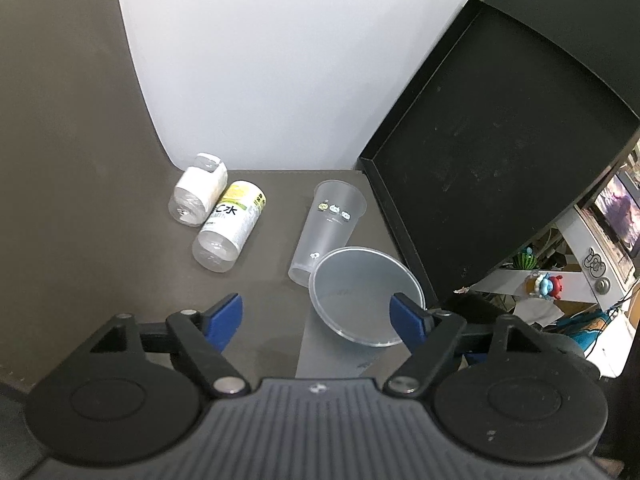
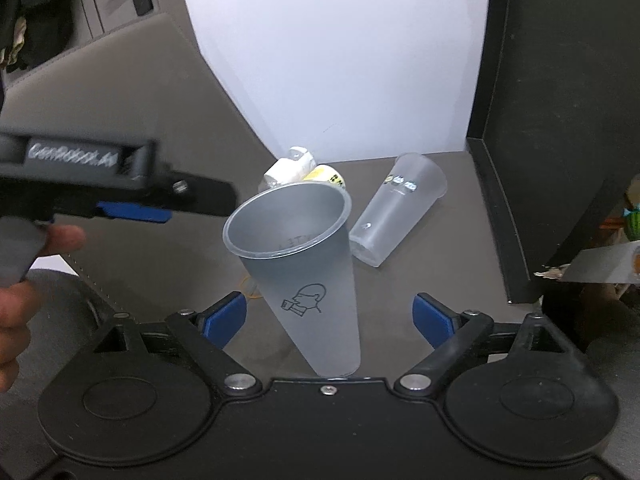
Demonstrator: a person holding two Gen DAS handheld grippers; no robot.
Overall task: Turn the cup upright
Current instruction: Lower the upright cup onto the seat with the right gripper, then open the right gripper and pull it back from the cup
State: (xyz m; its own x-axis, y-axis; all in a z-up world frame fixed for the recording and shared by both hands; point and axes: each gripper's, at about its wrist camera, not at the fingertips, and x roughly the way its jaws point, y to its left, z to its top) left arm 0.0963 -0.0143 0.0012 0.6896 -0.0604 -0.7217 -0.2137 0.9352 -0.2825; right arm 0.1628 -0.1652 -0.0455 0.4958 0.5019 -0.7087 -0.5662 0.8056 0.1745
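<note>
Left gripper point(image 1: 316, 318) fingers wide, holding nothing. Grey cup point(image 2: 298, 268) stands mouth-up on the surface point(image 2: 440, 280), between right gripper point(image 2: 330, 316) fingers, also wide, not touching. Right is nearer. Second cup point(image 2: 396, 210) lies on its side beyond, axis diagonal.

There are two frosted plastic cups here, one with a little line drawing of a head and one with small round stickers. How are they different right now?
The cup with the head drawing stands upright, mouth up, between the open right tongs; the sticker cup lies on its side on the table. The head-drawing cup looks greyer, the sticker cup paler. Its print is one black outline; the other carries a row of small coloured pictures. Both are tall, tapered, frosted and look empty.
</note>
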